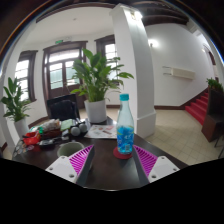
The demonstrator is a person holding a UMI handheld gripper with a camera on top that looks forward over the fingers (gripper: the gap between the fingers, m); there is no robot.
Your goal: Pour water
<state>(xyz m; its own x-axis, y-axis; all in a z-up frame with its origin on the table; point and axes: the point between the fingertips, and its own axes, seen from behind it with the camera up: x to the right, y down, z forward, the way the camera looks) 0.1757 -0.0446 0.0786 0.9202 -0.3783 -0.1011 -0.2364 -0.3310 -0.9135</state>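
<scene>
The approach to the water bottle point(125, 124) appears to be the step in hand; no grasp is made yet. The gripper point(112, 160) is held spread, its pink pads point(80, 158) set wide apart with nothing pressed between them. The bottle, blue-labelled and capped, is stood upright on the dark round table point(105, 165), just ahead of the fingers and in line with the gap. An advance until the body is flanked, then a closing, is judged to be called for next.

clear plastic water bottle with blue label point(125, 126): 1 | green leafy potted plants point(97, 78): 2 | pale round cup point(69, 151): 1
</scene>
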